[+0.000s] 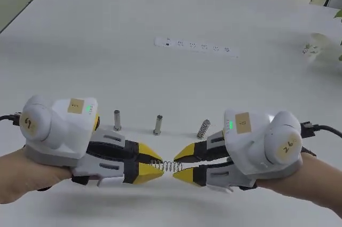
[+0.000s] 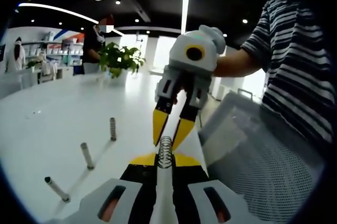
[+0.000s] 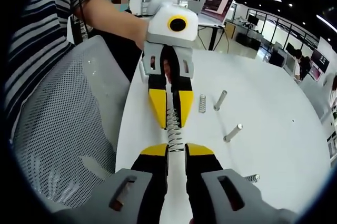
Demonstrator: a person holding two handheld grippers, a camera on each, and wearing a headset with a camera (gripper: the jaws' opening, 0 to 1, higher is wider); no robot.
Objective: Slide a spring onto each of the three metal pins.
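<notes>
Left gripper (image 1: pixel 155 164) and right gripper (image 1: pixel 179 166) each pinch one end of a spring (image 1: pixel 166 166) just above the worktop (image 1: pixel 107 51), near two bare metal pins (image 1: pixel 158 124).

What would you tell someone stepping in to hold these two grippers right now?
Left gripper: shut on one end of a spring.
Right gripper: shut on its other end, so the spring is held between them above the table.
Pins, as the head view shows them: left pin and middle pin stand bare; right pin wears a spring.
Done: one pin.
Left: two pins. A spare spring lies on the table.
</notes>
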